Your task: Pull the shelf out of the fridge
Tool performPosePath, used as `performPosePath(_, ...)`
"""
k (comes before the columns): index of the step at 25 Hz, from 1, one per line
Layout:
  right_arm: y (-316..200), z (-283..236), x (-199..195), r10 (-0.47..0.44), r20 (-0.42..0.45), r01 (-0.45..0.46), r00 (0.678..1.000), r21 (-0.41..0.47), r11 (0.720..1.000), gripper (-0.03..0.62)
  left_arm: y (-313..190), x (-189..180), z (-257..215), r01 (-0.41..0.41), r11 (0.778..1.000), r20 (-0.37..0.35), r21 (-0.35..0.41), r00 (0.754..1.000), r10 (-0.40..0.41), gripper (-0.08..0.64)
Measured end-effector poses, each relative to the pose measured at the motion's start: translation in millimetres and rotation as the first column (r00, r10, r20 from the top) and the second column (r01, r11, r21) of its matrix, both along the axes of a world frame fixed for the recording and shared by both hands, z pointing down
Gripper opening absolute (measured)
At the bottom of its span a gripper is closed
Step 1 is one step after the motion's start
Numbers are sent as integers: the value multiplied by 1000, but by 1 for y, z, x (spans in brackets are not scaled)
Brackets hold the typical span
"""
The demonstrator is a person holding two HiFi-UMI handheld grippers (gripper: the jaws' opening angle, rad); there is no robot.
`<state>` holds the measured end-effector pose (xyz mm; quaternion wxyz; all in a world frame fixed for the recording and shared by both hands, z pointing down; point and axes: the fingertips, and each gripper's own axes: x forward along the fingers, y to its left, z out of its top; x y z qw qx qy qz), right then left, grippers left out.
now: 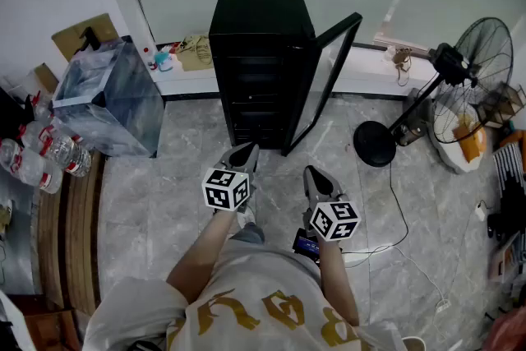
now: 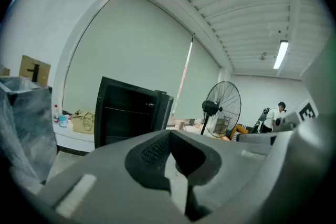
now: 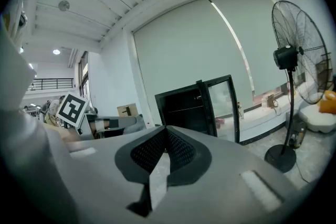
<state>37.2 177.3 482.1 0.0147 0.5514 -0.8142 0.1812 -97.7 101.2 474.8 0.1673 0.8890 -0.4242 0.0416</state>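
A black fridge (image 1: 259, 70) stands on the floor against the far wall, its glass door (image 1: 325, 78) swung open to the right. Dark shelves (image 1: 255, 90) show inside as thin lines. The left gripper view shows the fridge (image 2: 128, 115) straight ahead with a shelf (image 2: 126, 110) across its dark inside. In the right gripper view the fridge (image 3: 186, 110) and its door (image 3: 223, 107) are also ahead. My left gripper (image 1: 245, 154) and right gripper (image 1: 316, 177) hang side by side short of the fridge front, both shut and holding nothing.
A standing fan (image 1: 468, 70) with a round base (image 1: 374, 144) is right of the fridge, its cable (image 1: 394, 210) trailing over the floor. A clear plastic bin (image 1: 107, 99) and water bottles (image 1: 41, 152) sit at the left. A person (image 2: 275, 115) stands far off.
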Motion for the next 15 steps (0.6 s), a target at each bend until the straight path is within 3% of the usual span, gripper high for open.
performPosePath(4,0,-6,11,14,-15,-13,1000,33,999,17,-1,2,12,47,999,66,-12,997,-46,0)
performPosePath(7,3,-5,17,21,-13,-20,1000,29,999,17,4,4,12,60,998,66,4,996,-60,2)
performPosePath(12,5,-4,20,1,21,-1,1000,36,999,18,5,6,5,56,998,-108,-16,993,-58,2)
performPosePath(15,1,-4,23,0,12,-1,1000,41,999,40,1,14,2,33,999,-191,-30,981,-39,45)
